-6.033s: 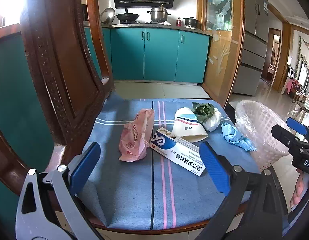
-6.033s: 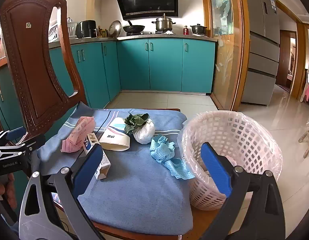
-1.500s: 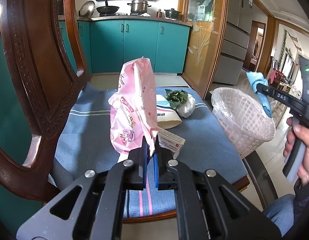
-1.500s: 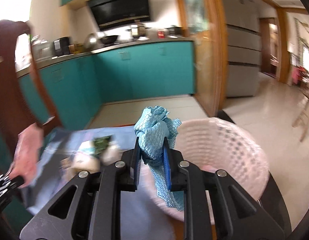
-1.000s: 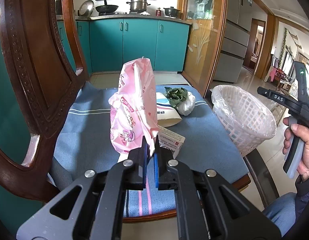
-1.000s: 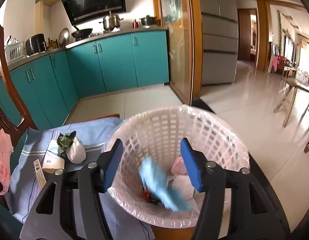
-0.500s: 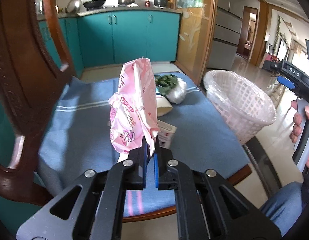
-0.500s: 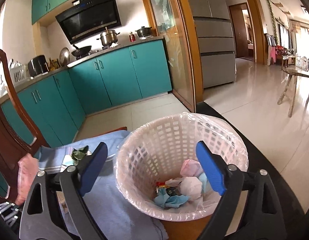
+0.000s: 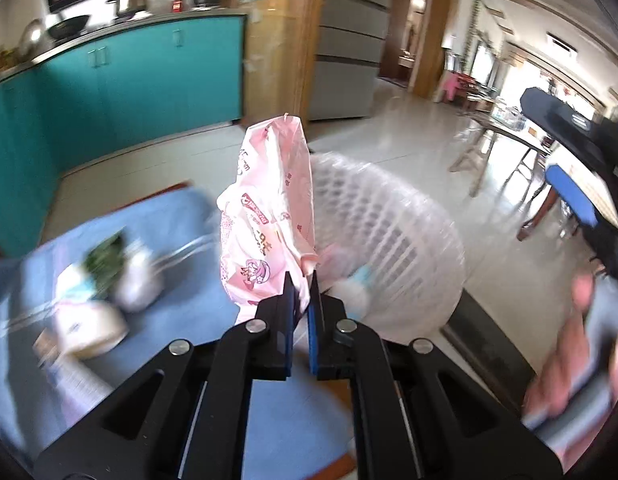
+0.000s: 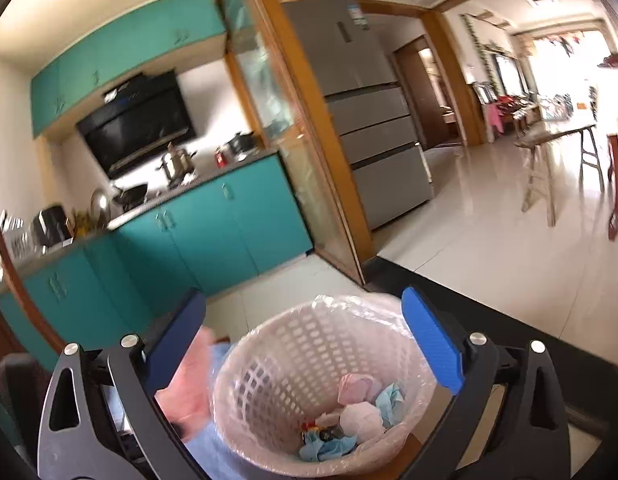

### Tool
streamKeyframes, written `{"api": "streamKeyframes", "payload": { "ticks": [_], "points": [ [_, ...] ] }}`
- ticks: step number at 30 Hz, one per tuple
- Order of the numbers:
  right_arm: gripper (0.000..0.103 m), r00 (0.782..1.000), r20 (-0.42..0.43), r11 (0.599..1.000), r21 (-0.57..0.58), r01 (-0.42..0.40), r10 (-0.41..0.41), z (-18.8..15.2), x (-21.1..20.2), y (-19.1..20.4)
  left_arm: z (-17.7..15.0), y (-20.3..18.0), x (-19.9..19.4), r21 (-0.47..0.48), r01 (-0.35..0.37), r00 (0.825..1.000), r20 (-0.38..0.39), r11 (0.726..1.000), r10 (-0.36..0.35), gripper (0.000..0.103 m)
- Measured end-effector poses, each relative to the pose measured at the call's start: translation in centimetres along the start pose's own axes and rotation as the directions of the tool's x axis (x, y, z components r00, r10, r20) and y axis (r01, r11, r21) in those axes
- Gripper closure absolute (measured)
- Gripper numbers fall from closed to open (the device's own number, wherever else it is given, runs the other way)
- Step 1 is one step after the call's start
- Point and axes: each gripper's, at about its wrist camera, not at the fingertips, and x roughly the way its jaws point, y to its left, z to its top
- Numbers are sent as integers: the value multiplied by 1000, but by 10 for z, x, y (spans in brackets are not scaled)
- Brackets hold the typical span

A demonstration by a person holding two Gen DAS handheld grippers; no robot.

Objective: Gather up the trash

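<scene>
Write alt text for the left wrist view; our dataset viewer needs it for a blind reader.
The left hand-held gripper is shut on a pink plastic bag, held up beside a white lattice waste basket. Blurred trash lies on a blue cloth to the left; the right hand-held gripper shows at the right edge.

support: chair seat, blue cloth [image 9: 181, 232] | on cloth: white basket [image 9: 389, 240], paper cup [image 9: 89, 324], leafy white bundle [image 9: 129, 276]

- A home kitchen is showing: teal cabinets [image 10: 213, 236] are running under a worktop [image 10: 189, 184].
- A black range hood [image 10: 137, 124] is hanging above the worktop, with pots [image 10: 177, 164] sitting below it.
- A grey fridge [image 10: 369, 120] is standing right of the cabinets.
</scene>
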Motion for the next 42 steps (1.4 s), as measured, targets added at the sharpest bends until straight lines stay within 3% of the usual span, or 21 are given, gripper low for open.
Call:
{"api": "streamKeyframes", "payload": {
  "ticks": [4,6,8,11,13,17,20,24,26,28,32,35,39,42],
  "points": [
    [6,1000,7,1000,25,15,-15,1,2,-9,16,-18,36,28,11,1000,-23,1000,-11,85],
    [6,1000,5,999,32,15,-15,1,3,-11,17,-14,48,11,-21,999,-32,1000,21,35],
    [6,1000,-7,1000,26,13,-13,0,6,-10,12,-5,43,-13,-71,997,-1,997,71,23],
    [6,1000,-20,1000,18,1,0,-2,7,-6,2,11,18,-33,-115,993,25,993,116,21],
    [6,1000,-25,1000,7,-12,12,-4,6,-1,-10,28,-18,-59,-158,983,85,986,163,15],
    [6,997,-57,998,-42,-54,52,-11,5,13,-40,61,-89,-124,-263,941,187,957,283,7],
    [6,989,-113,990,-99,-104,93,-21,6,34,-63,89,-132,-210,-309,911,214,928,352,5],
    [6,975,-160,967,-181,-180,151,-38,-3,66,-87,117,-165,-306,-361,867,238,881,438,4],
    [6,958,-215,945,-228,-236,188,-51,-7,86,-100,124,-170,-331,-371,854,246,868,459,4],
    [6,939,-265,922,-259,-289,219,-62,-11,101,-109,135,-173,-351,-375,849,240,858,470,4],
    [6,906,-337,862,-344,-373,258,-86,-18,132,-116,143,-158,-342,-387,871,169,856,462,4],
    [6,900,-346,842,-371,-391,266,-92,-20,142,-119,144,-163,-343,-382,871,176,858,458,4],
    [6,896,-355,841,-370,-396,266,-94,-20,144,-123,144,-170,-342,-364,879,183,866,441,4],
    [6,897,-357,842,-370,-393,261,-94,-18,143,-123,141,-171,-327,-374,874,187,868,447,4]
  ]
}}
